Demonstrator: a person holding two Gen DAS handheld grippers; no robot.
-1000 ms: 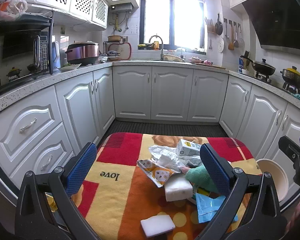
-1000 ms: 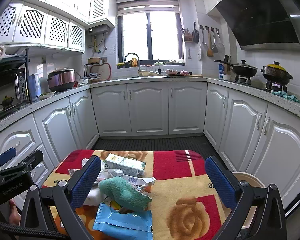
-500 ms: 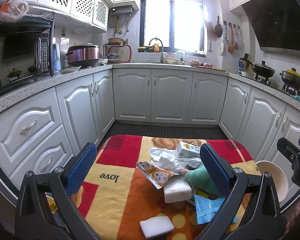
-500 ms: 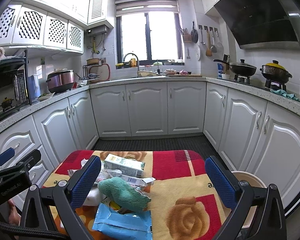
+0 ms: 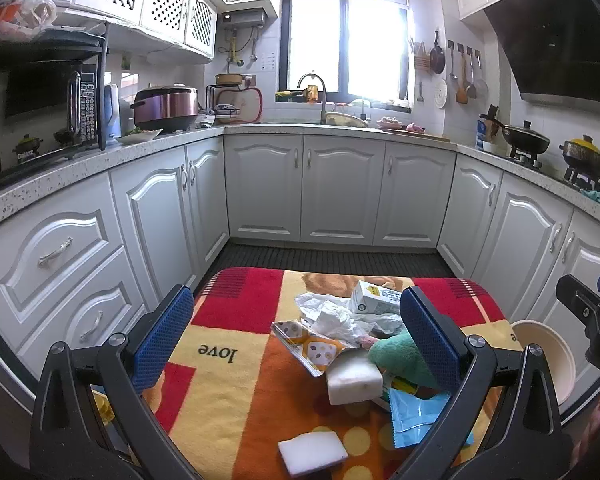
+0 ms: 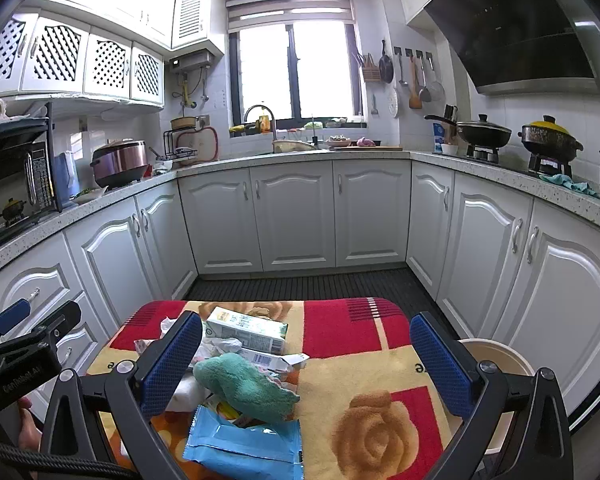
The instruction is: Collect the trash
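A heap of trash lies on a small table under a red, orange and yellow blanket [image 5: 228, 332]. It holds a white carton [image 5: 374, 298] [image 6: 246, 330], crumpled white paper [image 5: 332, 316], a patterned wrapper [image 5: 312, 346], a green cloth [image 5: 396, 358] [image 6: 244, 386], a blue packet [image 5: 414, 410] [image 6: 244, 448] and two white sponges [image 5: 354, 376] [image 5: 312, 452]. My left gripper [image 5: 296, 340] hovers open above the near side of the heap. My right gripper [image 6: 306, 364] is open too, over the blanket right of the cloth. Neither holds anything.
A cream bin [image 5: 544, 356] [image 6: 496, 360] stands on the floor at the table's right. White cabinets [image 5: 340, 192] ring the room under a speckled counter [image 6: 500, 172]. Dark ribbed flooring [image 6: 308, 284] lies beyond the table. A person's hand [image 6: 28, 428] shows at lower left.
Both views have shifted only slightly; the left gripper's view has edged a little back from the heap. Nothing was taken hold of or moved.
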